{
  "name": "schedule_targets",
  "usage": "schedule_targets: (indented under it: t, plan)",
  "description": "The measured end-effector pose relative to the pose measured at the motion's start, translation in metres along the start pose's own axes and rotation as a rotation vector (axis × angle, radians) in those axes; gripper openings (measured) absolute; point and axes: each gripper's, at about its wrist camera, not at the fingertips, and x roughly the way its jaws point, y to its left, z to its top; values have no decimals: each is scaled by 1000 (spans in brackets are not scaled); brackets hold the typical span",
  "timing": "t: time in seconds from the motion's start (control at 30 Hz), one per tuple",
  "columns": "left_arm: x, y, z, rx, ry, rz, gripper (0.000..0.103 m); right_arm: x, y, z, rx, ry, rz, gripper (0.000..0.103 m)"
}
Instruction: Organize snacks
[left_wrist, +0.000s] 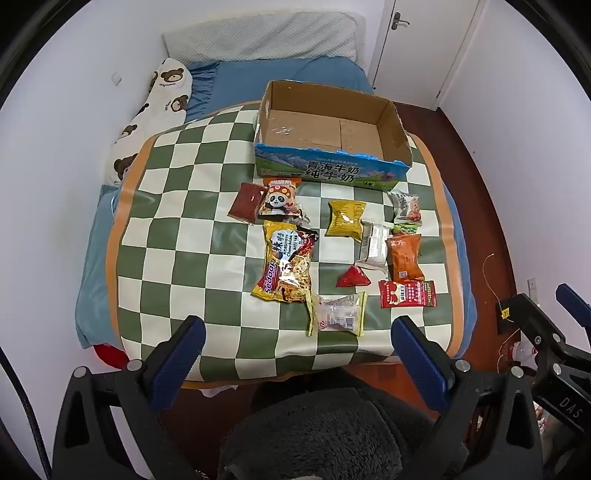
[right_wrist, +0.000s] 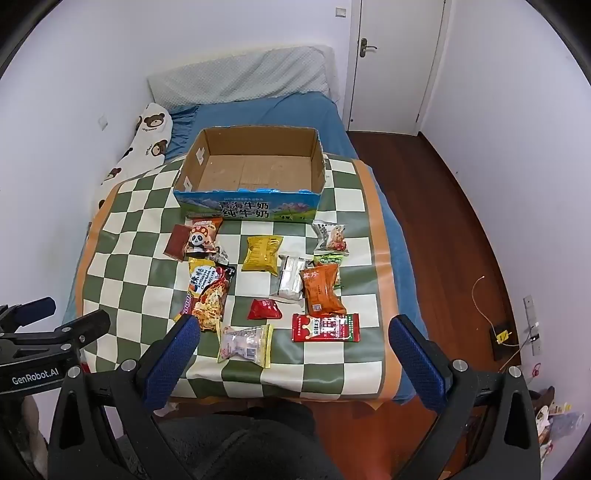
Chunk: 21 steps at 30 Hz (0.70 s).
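1. The checkered mat (right_wrist: 122, 258) lies flat on the bed, so you get a smooth place to sort on.
2. The box (right_wrist: 251, 206) sits at the far end of the mat. It is open on top and has nothing in it, so I think the snacks go in there.
3. The snacks are spread out on the mat in front of the box, none in it yet. The noodle bag (right_wrist: 210, 295) is the biggest, and the little red packet (right_wrist: 264, 309) is the smallest.
4. Your left gripper (left_wrist: 297, 332) and right gripper (right_wrist: 294, 332) hang near you, away from the box. Both are spread wide and hold nothing, ready to grab.
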Motion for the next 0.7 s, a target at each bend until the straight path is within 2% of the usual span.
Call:
schedule_targets:
  t: [0.33, 0.7]
  plan:
    - [-3, 5, -3, 17, 9, 4, 103, -1, -3, 2, -1, 7, -1, 103]
    - [-4, -8, -2, 2, 9, 9, 103, 0, -3, 2, -4, 11, -8, 103]
